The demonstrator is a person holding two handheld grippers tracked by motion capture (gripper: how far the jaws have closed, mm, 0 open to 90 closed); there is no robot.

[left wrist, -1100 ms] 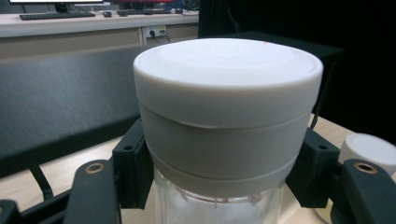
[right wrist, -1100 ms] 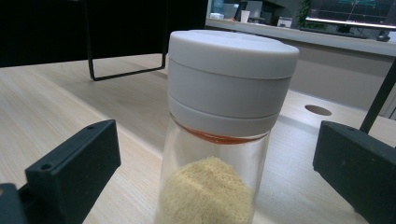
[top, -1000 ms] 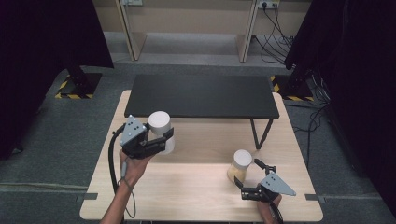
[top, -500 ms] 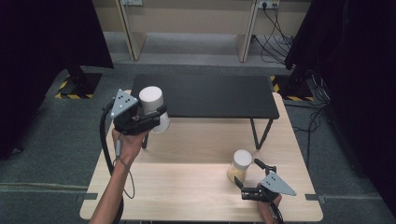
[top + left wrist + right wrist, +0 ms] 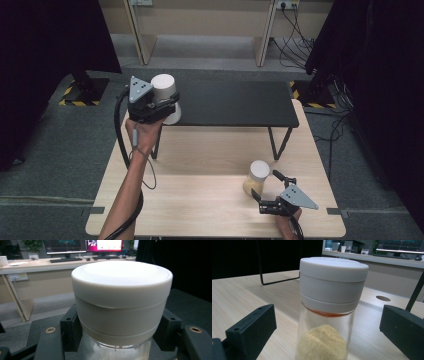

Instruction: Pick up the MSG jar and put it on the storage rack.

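My left gripper (image 5: 167, 104) is shut on a clear jar with a white lid (image 5: 165, 90), held in the air over the left end of the black shelf (image 5: 235, 102). In the left gripper view the jar's white lid (image 5: 121, 297) sits tight between both jaws. A second glass jar (image 5: 257, 177) with a white lid and yellow powder stands on the wooden table (image 5: 200, 195) at the right. My right gripper (image 5: 267, 187) is open around it; in the right gripper view the powder jar (image 5: 329, 312) stands between the spread jaws without touching them.
The black shelf stands on thin metal legs (image 5: 276, 145) across the back of the table. Cables (image 5: 300, 20) lie on the grey floor behind it. A dark curtain (image 5: 380, 75) hangs at the right.
My left gripper has lifted its jar up and away from the table toward the left end of the black shelf. The right gripper and the powder jar have stayed put.
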